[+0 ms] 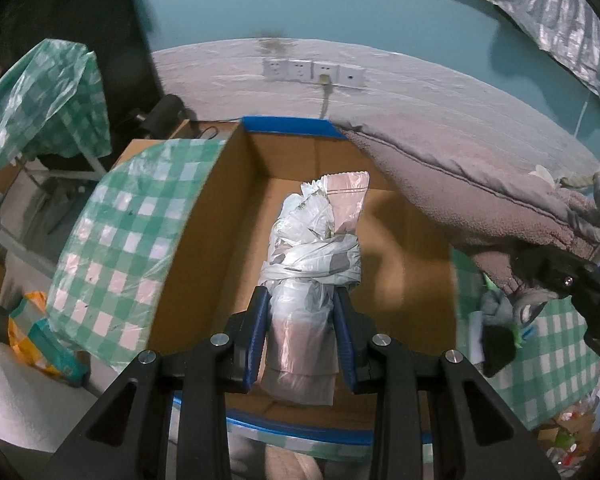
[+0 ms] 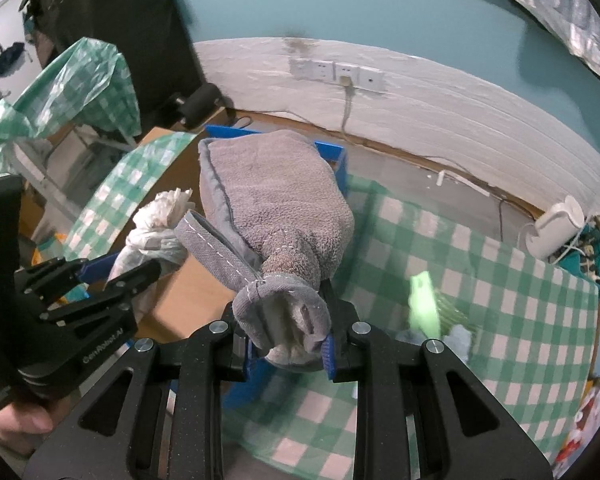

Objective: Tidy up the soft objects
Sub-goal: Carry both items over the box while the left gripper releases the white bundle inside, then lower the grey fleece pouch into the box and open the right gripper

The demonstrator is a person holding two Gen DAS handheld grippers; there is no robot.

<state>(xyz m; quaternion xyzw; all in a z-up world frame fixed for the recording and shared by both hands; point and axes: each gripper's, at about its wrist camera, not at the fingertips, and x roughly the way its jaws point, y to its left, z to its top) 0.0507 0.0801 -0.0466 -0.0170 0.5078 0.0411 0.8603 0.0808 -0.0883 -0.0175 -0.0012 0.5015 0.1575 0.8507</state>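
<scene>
Only the left view shows the box (image 1: 220, 216) floor beneath the left tongs (image 1: 300, 300), clamped on a bag roll (image 1: 312, 264); the right tongs (image 2: 288, 344), angled downward, clamp a grey mitt (image 2: 276, 204).

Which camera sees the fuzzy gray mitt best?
The right wrist view: the gray mitt fills its middle, pinched in the right tongs. The left wrist view shows only its side, over the cardboard box.

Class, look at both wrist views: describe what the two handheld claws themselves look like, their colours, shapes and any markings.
The left claw and right claw match: matte black angular frames with triangular cut-outs, round silver bolt heads, and ribbed blue finger pads. In the right wrist view, the left claw's black body carries small white lettering, too blurred to read reliably. No cables or sleeves show.
</scene>
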